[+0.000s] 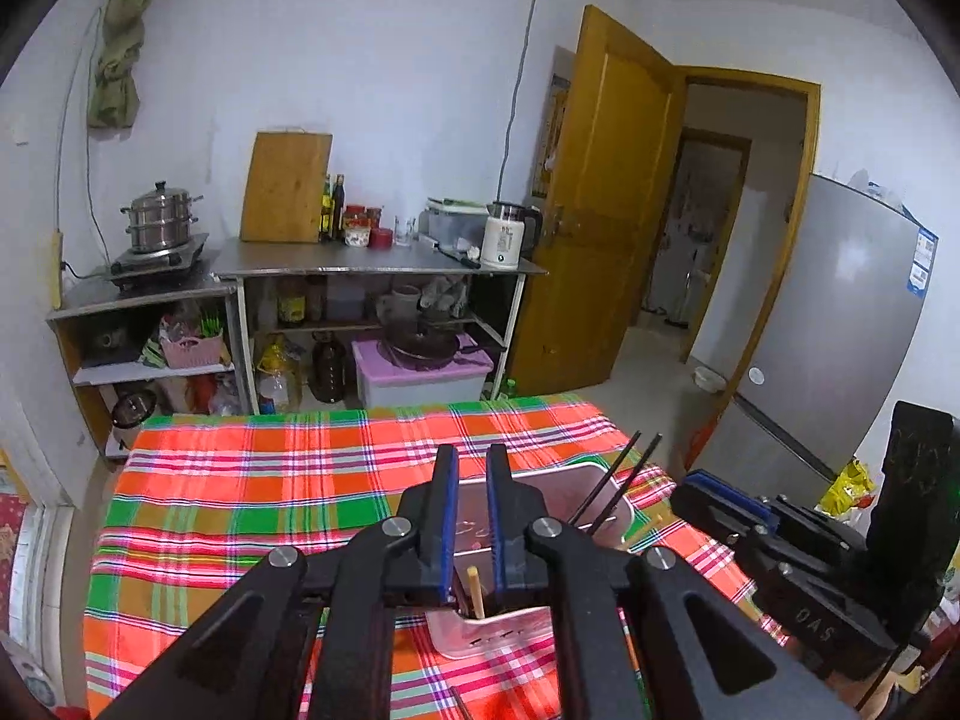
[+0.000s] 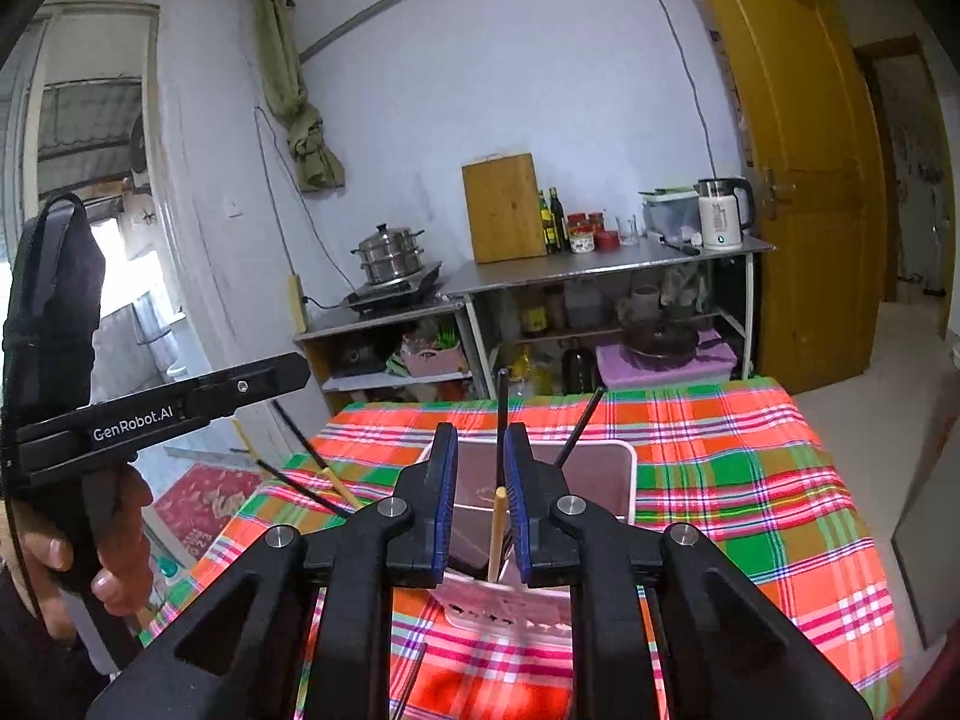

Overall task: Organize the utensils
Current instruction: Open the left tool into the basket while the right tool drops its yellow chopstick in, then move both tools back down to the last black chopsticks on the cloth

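A pink utensil holder (image 1: 540, 483) (image 2: 606, 468) stands on the plaid tablecloth (image 1: 240, 492) (image 2: 750, 480). My left gripper (image 1: 472, 462) hovers just over its near side, jaws a small gap apart and empty. A wooden chopstick tip (image 1: 474, 591) shows below between them, and two black chopsticks (image 1: 618, 483) lean out of the holder to the right. My right gripper (image 2: 480, 441) is above the holder with its jaws apart. A black-tipped chopstick (image 2: 500, 480) stands between them, touching neither clearly. More chopsticks (image 2: 300, 438) stick out at the left.
A steel counter (image 1: 372, 264) with a kettle (image 1: 507, 234), bottles and a cutting board (image 1: 285, 186) stands beyond the table. A steamer pot (image 1: 159, 219) sits on a stove at left. A wooden door (image 1: 594, 204) and a grey fridge (image 1: 840, 324) are at right.
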The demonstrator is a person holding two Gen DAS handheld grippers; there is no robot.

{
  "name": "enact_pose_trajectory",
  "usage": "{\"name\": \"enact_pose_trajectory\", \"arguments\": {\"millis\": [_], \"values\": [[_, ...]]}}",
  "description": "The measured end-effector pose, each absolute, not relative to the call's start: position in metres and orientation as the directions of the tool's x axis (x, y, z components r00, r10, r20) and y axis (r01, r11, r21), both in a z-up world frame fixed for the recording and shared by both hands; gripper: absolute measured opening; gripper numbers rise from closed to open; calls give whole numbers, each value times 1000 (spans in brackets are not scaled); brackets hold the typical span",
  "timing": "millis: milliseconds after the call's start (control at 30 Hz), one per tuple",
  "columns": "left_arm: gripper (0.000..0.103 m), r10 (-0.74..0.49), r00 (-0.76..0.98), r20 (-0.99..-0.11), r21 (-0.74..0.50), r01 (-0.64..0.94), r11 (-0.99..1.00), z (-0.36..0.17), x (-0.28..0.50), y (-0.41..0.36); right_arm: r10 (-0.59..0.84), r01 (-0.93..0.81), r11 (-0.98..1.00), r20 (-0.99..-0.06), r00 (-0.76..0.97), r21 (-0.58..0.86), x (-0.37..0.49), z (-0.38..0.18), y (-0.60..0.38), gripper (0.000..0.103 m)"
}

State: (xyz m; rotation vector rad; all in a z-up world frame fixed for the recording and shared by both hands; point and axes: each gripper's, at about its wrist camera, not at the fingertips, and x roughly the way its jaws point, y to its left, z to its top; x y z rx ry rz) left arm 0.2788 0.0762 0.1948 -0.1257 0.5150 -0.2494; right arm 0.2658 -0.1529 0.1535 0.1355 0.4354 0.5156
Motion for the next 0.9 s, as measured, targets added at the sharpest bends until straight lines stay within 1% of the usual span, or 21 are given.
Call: {"name": "enact_pose_trajectory", "arguments": {"millis": [133,233,467,567,900], "values": [[8,-276,856,-438,-184,215,959,194,246,80,504,-446,863,-352,789,236,243,154,-169,16],[8,-279,854,-438,-188,217,958,183,224,80,507,-444,862,-361,783,246,229,146,-180,16],[8,-262,824,-502,-177,198,964,127,180,75,485,-412,874,-431,761,255,203,112,-201,16],[8,-267,806,-529,-197,190,962,105,170,75,481,-400,876,-464,744,268,194,94,-209,16],[8,-282,725,-628,-251,155,956,43,162,69,465,-378,885,-564,682,272,181,46,-213,16]]}}
